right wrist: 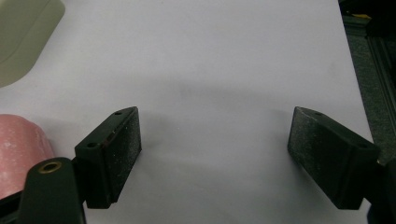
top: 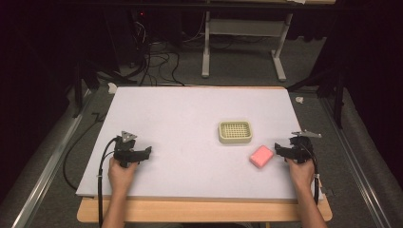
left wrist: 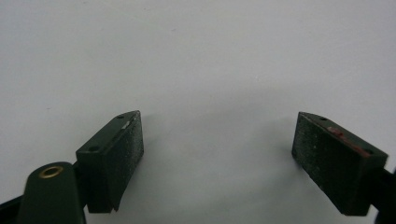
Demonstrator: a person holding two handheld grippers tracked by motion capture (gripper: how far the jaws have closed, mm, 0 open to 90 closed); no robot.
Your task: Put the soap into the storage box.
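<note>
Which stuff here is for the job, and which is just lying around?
For the job:
pink soap bar
cream soap dish
right gripper, open beside the soap
left gripper, open

Just lying about:
cables on the floor
white table frame

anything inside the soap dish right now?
Nothing visible. The soap dish shows only its slotted grid insert in the high view; whatever lies under that grid is hidden. The pink soap lies on the table beside it, near the right tongs.

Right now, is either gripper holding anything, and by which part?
Nothing is held. The left gripper and right gripper are both open over bare white table; the pink rectangular soap bar lies untouched beside the right gripper.
</note>
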